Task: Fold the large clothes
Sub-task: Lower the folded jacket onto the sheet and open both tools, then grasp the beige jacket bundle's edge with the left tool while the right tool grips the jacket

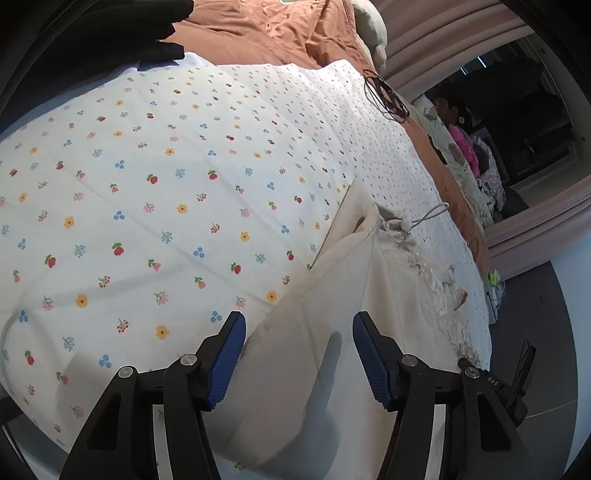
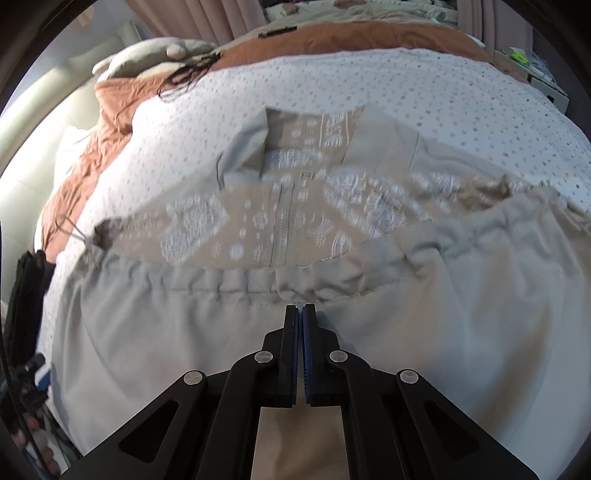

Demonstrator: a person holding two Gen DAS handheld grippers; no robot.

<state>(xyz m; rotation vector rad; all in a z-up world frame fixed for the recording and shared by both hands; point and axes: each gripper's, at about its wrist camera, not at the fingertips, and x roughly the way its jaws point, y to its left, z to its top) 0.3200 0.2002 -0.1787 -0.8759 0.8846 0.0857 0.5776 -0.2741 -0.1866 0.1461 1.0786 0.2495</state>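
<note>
A large cream jacket [image 2: 166,332] lies spread on the bed, its gathered drawstring hem [image 2: 258,284] turned back over a tan lining with white patterns [image 2: 295,214]. My right gripper [image 2: 300,314] is shut, its pads pinched together on the jacket cloth just below the hem seam. In the left wrist view the same jacket [image 1: 332,295] runs down the bed's right side, with a cord toggle [image 1: 405,224] at its hem. My left gripper [image 1: 299,332] hangs open over the cream cloth, which lies between the blue pads [image 1: 231,354] without being pressed.
The bed carries a white flowered sheet [image 1: 147,184] and a rust blanket [image 1: 258,29] at the far end. A coiled black cable [image 1: 386,96] lies on the sheet. A dark garment [image 1: 110,33] sits at top left. A mirror [image 1: 517,129] stands beyond the bed. Pillows [image 2: 147,55] lie by the wall.
</note>
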